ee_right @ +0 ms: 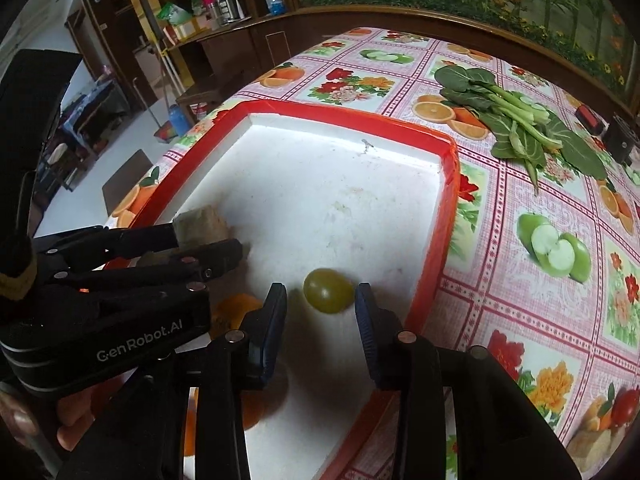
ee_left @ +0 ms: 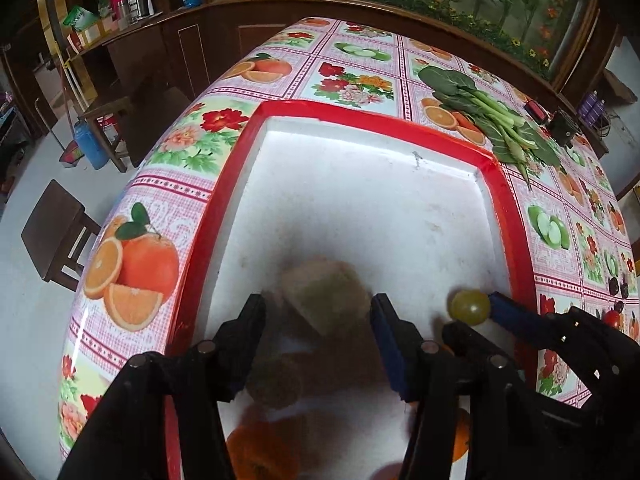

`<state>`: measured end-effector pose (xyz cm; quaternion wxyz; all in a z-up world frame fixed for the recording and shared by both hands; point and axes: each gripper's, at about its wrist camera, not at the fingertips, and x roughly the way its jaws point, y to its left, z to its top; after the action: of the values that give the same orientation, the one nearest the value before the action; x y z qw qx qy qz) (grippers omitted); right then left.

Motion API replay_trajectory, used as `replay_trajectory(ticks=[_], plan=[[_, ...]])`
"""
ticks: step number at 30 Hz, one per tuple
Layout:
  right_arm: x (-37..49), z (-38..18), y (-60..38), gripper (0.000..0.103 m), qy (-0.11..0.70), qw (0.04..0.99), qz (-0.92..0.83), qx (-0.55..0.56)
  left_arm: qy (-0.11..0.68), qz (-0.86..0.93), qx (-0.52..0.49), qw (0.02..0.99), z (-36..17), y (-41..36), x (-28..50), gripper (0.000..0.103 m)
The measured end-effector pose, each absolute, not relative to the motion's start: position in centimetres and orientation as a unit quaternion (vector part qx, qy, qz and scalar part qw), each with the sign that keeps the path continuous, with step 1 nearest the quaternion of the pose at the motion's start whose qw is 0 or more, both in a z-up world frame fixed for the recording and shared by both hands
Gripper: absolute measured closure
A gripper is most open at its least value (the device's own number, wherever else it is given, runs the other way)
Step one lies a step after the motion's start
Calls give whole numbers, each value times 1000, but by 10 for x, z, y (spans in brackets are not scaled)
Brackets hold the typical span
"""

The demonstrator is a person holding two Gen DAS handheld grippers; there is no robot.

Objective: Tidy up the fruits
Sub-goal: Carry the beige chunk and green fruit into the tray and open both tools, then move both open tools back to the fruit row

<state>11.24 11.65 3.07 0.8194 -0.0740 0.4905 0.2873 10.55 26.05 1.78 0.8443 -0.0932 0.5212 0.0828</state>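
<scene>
I have the right gripper point(ee_right: 320, 300) spread around the green grape point(ee_right: 329, 290) on the red-rimmed tray point(ee_right: 444, 216), ready to release it; my left gripper point(ee_left: 318, 314) brackets the brownish wedge point(ee_left: 324, 296), also open.

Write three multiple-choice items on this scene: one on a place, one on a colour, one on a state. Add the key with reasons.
1. Where do the leafy greens lie?
A. In the tray
B. On the tablecloth, beyond the tray's far right corner
C. On the floor

2. What colour is the tray rim?
A. Red
B. Blue
C. Green

3. How does the right tool stand to the green fruit?
A. Open, a finger on each side
C. Shut, away from it
B. Shut tight on it

Key: 1 B, the greens rest on the patterned cloth outside the rim. 2 A, red edging frames the white inside. 3 A, a gap shows between the left finger and the fruit.
</scene>
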Motion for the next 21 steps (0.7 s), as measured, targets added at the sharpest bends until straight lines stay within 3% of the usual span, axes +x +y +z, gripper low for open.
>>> replay_trajectory(ticks=[17,21], plan=[[72,55,87,67,490,821,289,-52,504,87,-96,854,38,238,68,45],[61,61,79,59,486,824,286,-56,504,85,-96,854,40,227,57,44]])
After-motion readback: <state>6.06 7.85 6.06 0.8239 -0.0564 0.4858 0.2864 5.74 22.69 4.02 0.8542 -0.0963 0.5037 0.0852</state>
